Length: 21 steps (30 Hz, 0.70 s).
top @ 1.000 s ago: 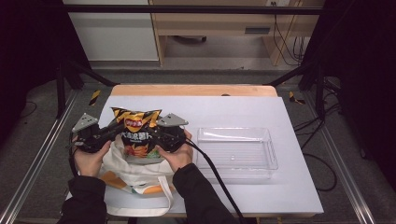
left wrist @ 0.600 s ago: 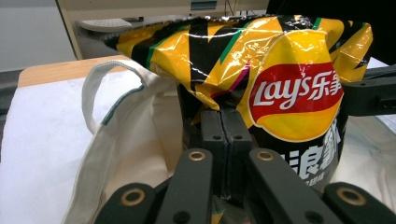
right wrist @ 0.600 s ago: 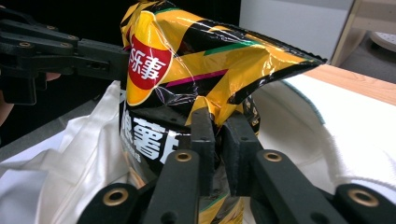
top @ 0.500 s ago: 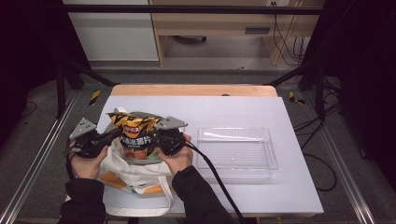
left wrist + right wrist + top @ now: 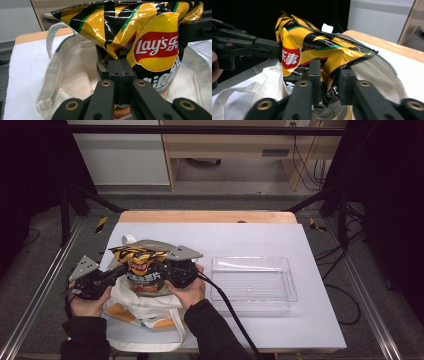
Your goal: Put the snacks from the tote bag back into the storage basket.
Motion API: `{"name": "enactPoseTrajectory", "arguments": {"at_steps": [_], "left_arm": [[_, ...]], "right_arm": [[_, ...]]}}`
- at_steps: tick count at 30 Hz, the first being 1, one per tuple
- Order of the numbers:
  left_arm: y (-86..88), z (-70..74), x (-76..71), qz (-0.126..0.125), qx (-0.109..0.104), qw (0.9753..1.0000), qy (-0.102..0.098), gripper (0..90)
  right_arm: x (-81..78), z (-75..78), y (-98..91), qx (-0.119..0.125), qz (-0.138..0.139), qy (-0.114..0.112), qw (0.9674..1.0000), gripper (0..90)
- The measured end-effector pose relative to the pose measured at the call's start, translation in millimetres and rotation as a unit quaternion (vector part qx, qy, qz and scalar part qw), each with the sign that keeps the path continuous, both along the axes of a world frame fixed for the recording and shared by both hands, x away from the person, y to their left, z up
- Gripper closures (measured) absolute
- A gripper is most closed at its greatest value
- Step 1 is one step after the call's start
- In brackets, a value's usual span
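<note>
Crisps fill a crinkled yellow-and-black chip bag (image 5: 141, 270) with a red Lay's badge, standing half inside the mouth of a cream tote bag (image 5: 142, 312). At its left edge the left gripper (image 5: 119, 65) has its jaws pressed flat together on a fold of the foil; on the other side the right gripper (image 5: 329, 82) holds the bag's crumpled side in a narrow gap, its jaws having just eased apart a little. Compared with a second ago, the chip bag sits lower in the tote and leans further over, and the left gripper has slid outward along the table. Right of both grippers lies a clear plastic tray (image 5: 252, 285) on the white table cover (image 5: 300, 320); beyond stand pale cabinets.
</note>
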<state>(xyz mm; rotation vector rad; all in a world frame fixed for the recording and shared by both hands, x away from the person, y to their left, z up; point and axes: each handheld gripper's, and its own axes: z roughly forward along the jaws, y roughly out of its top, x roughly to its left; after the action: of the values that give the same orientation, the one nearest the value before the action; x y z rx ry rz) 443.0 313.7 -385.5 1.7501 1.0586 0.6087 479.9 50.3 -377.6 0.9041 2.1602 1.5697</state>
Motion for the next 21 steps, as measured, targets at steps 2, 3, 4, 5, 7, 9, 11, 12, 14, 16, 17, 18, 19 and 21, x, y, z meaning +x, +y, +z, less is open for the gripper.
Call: {"name": "enactPoseTrajectory", "arguments": {"at_steps": [2, 3, 4, 5, 7, 9, 11, 12, 14, 16, 17, 18, 19, 21], "left_arm": [[0.5, 0.0, 0.4, 0.002, -0.002, 1.0000, -0.002, 89.4], [0.7, 0.4, 0.8, 0.004, -0.003, 1.0000, -0.003, 88.2], [1.0, 1.0, 1.0, 0.009, -0.004, 0.9999, -0.006, 85.9], [2.6, 2.4, 1.9, 0.010, -0.009, 0.9999, -0.008, 82.2], [4.8, 4.8, 3.7, 0.011, -0.021, 0.9996, -0.013, 71.1], [5.6, 6.5, 6.4, 0.007, -0.026, 0.9995, -0.015, 61.7], [5.4, 6.7, 10.5, 0.004, -0.028, 0.9994, -0.018, 55.2], [5.3, 6.3, 11.8, 0.002, -0.029, 0.9994, -0.017, 54.4], [4.7, 4.5, 14.8, -0.010, -0.034, 0.9993, -0.011, 58.4], [4.0, 3.4, 16.0, -0.019, -0.035, 0.9992, -0.002, 68.8], [3.5, 3.2, 16.1, -0.018, -0.032, 0.9993, -0.001, 71.9], [3.4, 3.4, 15.9, -0.017, -0.030, 0.9994, 0.001, 76.6], [3.3, 3.7, 15.5, -0.016, -0.028, 0.9995, 0.002, 81.5], [2.4, 3.9, 14.0, -0.017, -0.024, 0.9996, 0.001, 86.4]], "right_arm": [[-1.2, 0.1, 0.5, -0.002, 0.001, 0.002, 1.0000, 84.7], [-2.0, 0.3, 0.5, -0.006, 0.000, 0.000, 1.0000, 87.1], [-2.3, 0.2, 0.6, -0.009, -0.001, -0.002, 1.0000, 88.4], [-2.6, 0.4, 0.2, -0.010, -0.002, -0.001, 0.9999, 88.9], [-2.7, 0.4, -0.9, -0.013, -0.001, -0.002, 0.9999, 89.3], [-3.4, 0.4, -1.5, -0.014, 0.000, -0.004, 0.9999, 89.5], [-4.3, -0.1, -1.0, -0.015, 0.003, -0.008, 0.9999, 89.6], [-4.9, -0.1, -0.4, -0.016, 0.003, -0.008, 0.9998, 89.6], [-5.3, -0.4, -0.2, -0.018, 0.003, -0.010, 0.9998, 89.6], [-4.8, -0.8, -0.5, -0.018, 0.002, -0.009, 0.9998, 89.6], [-4.5, -1.0, -0.6, -0.018, 0.002, -0.009, 0.9998, 89.6], [-4.4, -1.1, -0.6, -0.018, 0.001, -0.007, 0.9998, 89.6], [-4.4, -1.3, -0.6, -0.016, 0.003, -0.006, 0.9998, 89.5], [-5.3, -1.4, -0.2, -0.014, 0.004, -0.007, 0.9999, 89.5]]}}
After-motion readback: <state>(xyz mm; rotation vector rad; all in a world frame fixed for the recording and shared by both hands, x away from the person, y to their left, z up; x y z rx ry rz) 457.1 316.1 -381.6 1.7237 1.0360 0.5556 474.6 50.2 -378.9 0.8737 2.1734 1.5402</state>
